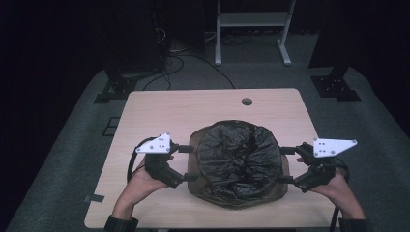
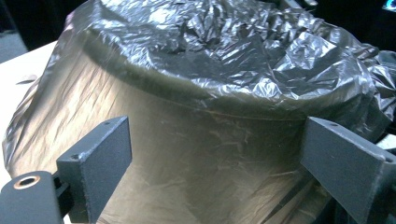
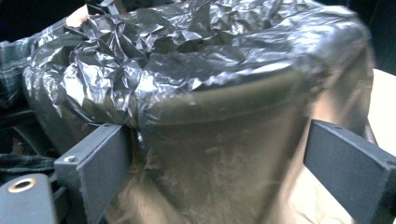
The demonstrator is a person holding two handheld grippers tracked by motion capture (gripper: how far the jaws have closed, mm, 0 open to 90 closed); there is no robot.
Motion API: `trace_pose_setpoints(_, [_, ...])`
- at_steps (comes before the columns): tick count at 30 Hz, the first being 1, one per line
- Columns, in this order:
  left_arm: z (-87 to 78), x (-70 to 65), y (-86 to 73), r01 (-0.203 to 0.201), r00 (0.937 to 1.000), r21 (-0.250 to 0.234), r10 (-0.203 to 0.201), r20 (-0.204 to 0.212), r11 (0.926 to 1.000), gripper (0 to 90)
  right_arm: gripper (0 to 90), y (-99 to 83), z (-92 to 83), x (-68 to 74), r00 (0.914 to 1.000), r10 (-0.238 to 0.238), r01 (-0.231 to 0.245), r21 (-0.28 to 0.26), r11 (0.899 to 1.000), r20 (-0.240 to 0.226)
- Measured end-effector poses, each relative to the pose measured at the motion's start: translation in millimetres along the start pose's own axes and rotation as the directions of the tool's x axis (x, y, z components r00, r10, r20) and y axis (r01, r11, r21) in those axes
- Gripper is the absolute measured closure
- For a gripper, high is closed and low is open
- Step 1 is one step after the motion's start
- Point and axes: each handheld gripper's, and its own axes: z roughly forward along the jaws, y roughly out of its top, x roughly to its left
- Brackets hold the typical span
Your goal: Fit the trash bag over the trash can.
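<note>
Both grippers, left [image 1: 189, 163] and right [image 1: 286, 165], fingers spread wide, flanking bag-lined bin [image 1: 239, 162], gripping nothing.

Bin [image 2: 187, 154] base cut off by lower edge in both gripper views; interior hidden under bag [image 1: 239, 157].

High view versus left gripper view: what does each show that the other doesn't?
High view alone: the whole wooden table, its round hole, both hands, and the right claw open at the bag's far side. Left gripper view alone: the brownish bin wall showing through the stretched film, close up. Both: the black bag crumpled over the bin's top, and the left claw, jaws open, clear of it.
</note>
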Motion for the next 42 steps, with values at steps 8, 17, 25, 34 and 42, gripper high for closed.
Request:
trace_pose_setpoints(8, [7.6,0.5,-4.3,-0.032,0.9986,0.078,0.028,0.044,0.9965,28.8,28.9,-0.3,0.3,3.6,0.9981,-0.005,0.004,-0.005,1.0,-0.062])
trace_pose_setpoints(17, [-0.5,9.9,-15.1,0.02,0.9982,0.075,-0.024,0.055,0.997,89.5,79.3,-4.6,0.6,2.5,0.9994,-0.006,0.007,0.017,1.0,-0.033])
trace_pose_setpoints(25, [5.1,6.7,-41.0,0.066,0.9939,0.145,-0.078,0.078,0.9872,89.7,89.0,-20.7,21.5,-1.8,0.9998,0.01,-0.008,0.091,0.996,-0.016])
trace_pose_setpoints(34, [-7.8,5.2,-44.7,0.054,0.9986,0.108,-0.054,-0.004,0.9927,62.0,36.4,-22.3,29.5,-5.2,0.9997,0.009,-0.011,0.079,0.997,0.022])
trace_pose_setpoints(42, [-22.8,13.6,-27.5,0.0,0.9951,-0.03,-0.003,-0.098,0.9995,24.0,10.9,-6.4,16.5,-17.9,0.9996,0.022,-0.022,-0.02,1.0,0.016])
